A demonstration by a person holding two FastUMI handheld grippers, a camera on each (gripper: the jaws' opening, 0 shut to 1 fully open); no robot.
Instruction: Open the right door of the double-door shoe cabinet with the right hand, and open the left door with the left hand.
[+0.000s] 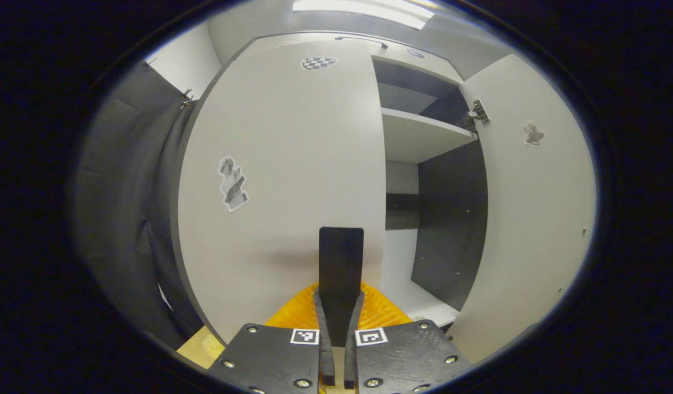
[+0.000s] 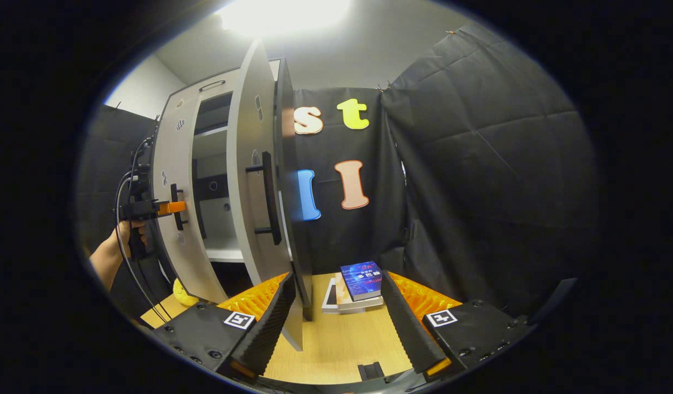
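The white shoe cabinet's left door (image 1: 292, 180) stands right in front of my left gripper (image 1: 339, 296). That gripper is shut on the door's black vertical handle (image 1: 341, 257). The right door (image 1: 533, 197) is swung wide open, baring a shelf (image 1: 418, 134) and the dark inner wall. In the right gripper view the right door (image 2: 254, 180) is edge-on with its black handle (image 2: 268, 197). My right gripper (image 2: 336, 282) is open beside the door's lower edge and holds nothing. Farther left, a hand holds the left gripper (image 2: 150, 208) on the left door's handle (image 2: 176, 207).
A small stack of books (image 2: 361, 282) lies on the wooden table (image 2: 336, 339) ahead of the right gripper. A yellow object (image 2: 183, 293) sits low by the left door. Black cloth (image 2: 478, 180) walls the booth behind and to the right.
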